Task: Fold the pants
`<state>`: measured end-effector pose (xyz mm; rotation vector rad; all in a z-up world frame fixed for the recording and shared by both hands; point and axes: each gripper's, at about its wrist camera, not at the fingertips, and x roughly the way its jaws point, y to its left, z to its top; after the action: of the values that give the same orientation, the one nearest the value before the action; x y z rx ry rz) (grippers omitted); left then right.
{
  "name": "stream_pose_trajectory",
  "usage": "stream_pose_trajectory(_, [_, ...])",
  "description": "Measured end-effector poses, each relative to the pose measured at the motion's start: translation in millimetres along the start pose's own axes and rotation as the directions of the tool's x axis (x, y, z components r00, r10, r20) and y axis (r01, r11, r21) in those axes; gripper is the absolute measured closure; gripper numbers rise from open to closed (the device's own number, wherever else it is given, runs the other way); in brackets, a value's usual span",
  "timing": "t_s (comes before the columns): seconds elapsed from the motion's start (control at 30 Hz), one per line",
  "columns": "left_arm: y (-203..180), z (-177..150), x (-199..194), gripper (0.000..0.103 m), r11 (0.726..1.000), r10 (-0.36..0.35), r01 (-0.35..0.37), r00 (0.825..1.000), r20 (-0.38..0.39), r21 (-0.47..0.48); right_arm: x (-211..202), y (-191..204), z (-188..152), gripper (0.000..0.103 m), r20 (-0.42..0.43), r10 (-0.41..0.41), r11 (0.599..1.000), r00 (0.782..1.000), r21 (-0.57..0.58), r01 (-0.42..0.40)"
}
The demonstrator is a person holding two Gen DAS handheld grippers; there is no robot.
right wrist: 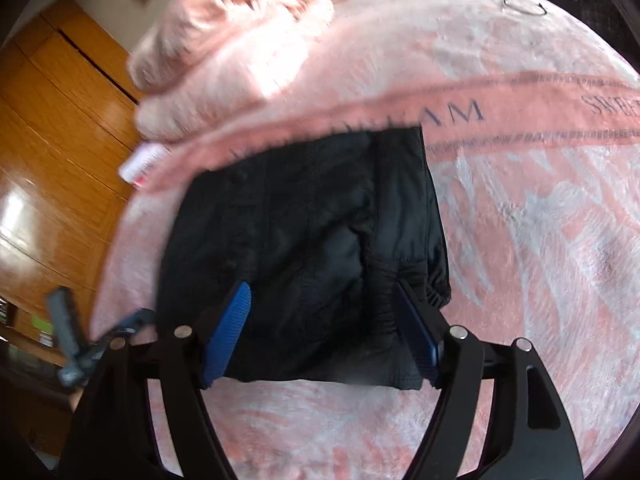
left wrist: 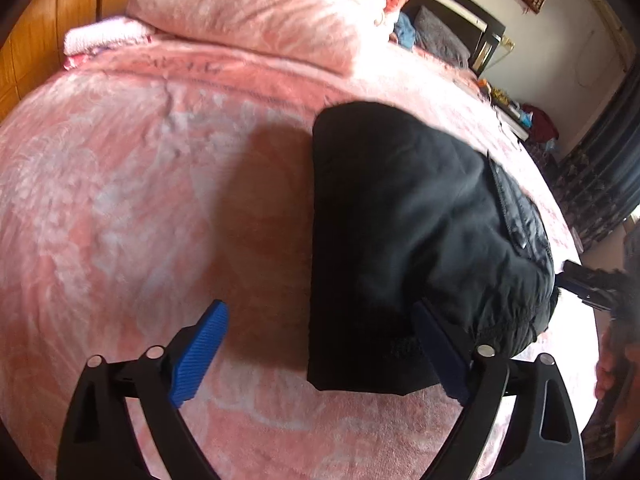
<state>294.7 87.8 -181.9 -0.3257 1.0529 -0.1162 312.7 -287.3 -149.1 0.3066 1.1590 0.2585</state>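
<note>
The black pants (left wrist: 408, 216) lie folded into a compact bundle on the pink blanket (left wrist: 140, 200). My left gripper (left wrist: 320, 344) is open over the bundle's near left edge; its right finger overlaps the cloth and its left finger is over bare blanket. In the right wrist view the pants (right wrist: 312, 248) lie straight ahead. My right gripper (right wrist: 324, 324) is open, with both blue pads over the bundle's near edge and nothing held. The right gripper also shows in the left wrist view (left wrist: 592, 284) at the right edge, blurred.
A folded pink quilt (left wrist: 272, 12) is piled at the back of the bed. A wooden wardrobe (right wrist: 52, 152) stands beside the bed. Clothes and clutter (left wrist: 520, 112) lie at the far side. A wire hanger (right wrist: 520, 0) rests on the blanket.
</note>
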Motion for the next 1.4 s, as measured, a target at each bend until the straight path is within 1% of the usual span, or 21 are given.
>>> stream_pose_trajectory(0.07, [-1.9,-1.1,0.6,0.009,1.0,0.007,-0.007,1.0,-0.009,-0.011,1.5,6.7,-4.5,0.028,0.017,-0.047,0.999,0.999,-0.027,0.047])
stream_pose_trajectory(0.1, [-3.1,-1.7,-6.2,0.009,1.0,0.013,-0.013,1.0,-0.003,-0.01,-8.6,13.7,-7.3,0.026,0.038,-0.05,0.998,0.998,-0.031,0.051])
stream_pose_trajectory(0.13, [-4.7,-3.2,-14.1,0.009,1.0,0.007,-0.007,1.0,0.01,-0.006,-20.4,19.2,-11.2,0.021,0.06,-0.03,0.999,0.998,-0.026,0.031])
stream_pose_trajectory(0.17, [-6.9,-5.2,-24.5,0.009,1.0,0.001,-0.001,0.999,0.033,0.003,-31.1,23.8,-15.8,0.019,0.086,-0.021,0.999,0.996,-0.026,0.023])
stream_pose_trajectory(0.2, [-10.1,-8.3,-36.9,0.009,1.0,0.004,-0.006,0.998,0.063,0.021,-50.4,33.6,-25.0,0.018,0.133,-0.023,0.999,0.991,-0.044,0.029])
stream_pose_trajectory(0.23, [-16.4,-14.2,-55.6,0.009,0.998,0.017,-0.023,0.994,0.104,0.053,-69.3,44.0,-36.0,0.012,0.176,-0.03,0.997,0.984,-0.064,0.042])
stream_pose_trajectory(0.27, [-21.6,-19.8,-70.4,0.008,0.996,0.028,-0.039,0.991,0.131,0.077,-84.5,51.8,-47.0,0.011,0.211,-0.027,0.996,0.977,-0.079,0.045])
stream_pose_trajectory(0.33, [-35.2,-38.2,-107.6,0.003,0.987,0.065,-0.093,0.976,0.207,0.13,-122.1,71.1,-81.5,0.007,0.288,-0.025,0.992,0.957,-0.108,0.059])
stream_pose_trajectory(0.43, [-49.6,-71.8,-154.3,0.004,0.969,0.118,-0.175,0.949,0.293,0.177,-167.3,92.0,-136.8,0.006,0.369,-0.038,0.99,0.929,-0.115,0.087])
stream_pose_trajectory(0.5, [-54.2,-93.0,-180.2,0.004,0.967,0.119,-0.182,0.943,0.311,0.18,-191.2,102.0,-171.8,0.005,0.399,-0.029,0.992,0.916,-0.103,0.076])
stream_pose_trajectory(0.57, [-56.9,-119.1,-211.6,0.004,0.973,0.082,-0.146,0.943,0.324,0.181,-212.2,112.9,-202.4,0.004,0.411,-0.036,0.991,0.911,-0.105,0.086])
stream_pose_trajectory(0.67, [-62.0,-150.4,-251.1,0.004,0.971,0.078,-0.153,0.93,0.359,0.185,-241.8,125.0,-240.7,0.003,0.425,-0.063,0.989,0.903,-0.094,0.113])
stream_pose_trajectory(0.77, [-67.6,-176.4,-280.1,0.004,0.968,0.098,-0.177,0.922,0.375,0.181,-268.9,141.8,-272.7,0.003,0.458,-0.12,0.978,0.881,-0.097,0.184])
stream_pose_trajectory(0.87, [-72.9,-198.7,-302.9,0.004,0.966,0.092,-0.174,0.923,0.374,0.191,-295.8,158.3,-301.0,0.003,0.502,-0.194,0.955,0.843,-0.098,0.279])
stream_pose_trajectory(0.9, [-73.5,-205.6,-313.4,0.004,0.967,0.099,-0.179,0.919,0.381,0.183,-301.2,159.2,-307.5,0.003,0.512,-0.198,0.953,0.836,-0.1,0.287])
stream_pose_trajectory(0.97, [-76.1,-216.9,-328.4,0.004,0.968,0.083,-0.167,0.918,0.387,0.188,-313.8,163.8,-321.3,0.003,0.538,-0.191,0.951,0.821,-0.105,0.291])
stream_pose_trajectory(1.03, [-78.6,-225.5,-342.7,0.004,0.966,0.087,-0.173,0.916,0.392,0.19,-327.8,170.3,-335.3,0.003,0.57,-0.211,0.942,0.794,-0.098,0.32])
stream_pose_trajectory(1.07, [-79.4,-230.0,-348.9,0.004,0.967,0.085,-0.171,0.915,0.395,0.188,-331.6,172.2,-339.0,0.003,0.575,-0.222,0.938,0.787,-0.095,0.334])
stream_pose_trajectory(1.13, [-79.1,-235.1,-356.3,0.004,0.969,0.079,-0.162,0.917,0.392,0.184,-339.4,175.7,-349.2,0.003,0.582,-0.231,0.934,0.78,-0.093,0.346])
stream_pose_trajectory(1.27, [-82.2,-247.1,-365.5,0.004,0.969,0.071,-0.155,0.922,0.382,0.193,-346.6,183.1,-364.8,0.003,0.581,-0.23,0.93,0.781,-0.104,0.352])
stream_pose_trajectory(1.4, [-85.6,-253.9,-371.4,0.004,0.969,0.077,-0.159,0.921,0.382,0.189,-348.2,184.6,-369.7,0.003,0.575,-0.233,0.931,0.785,-0.102,0.351])
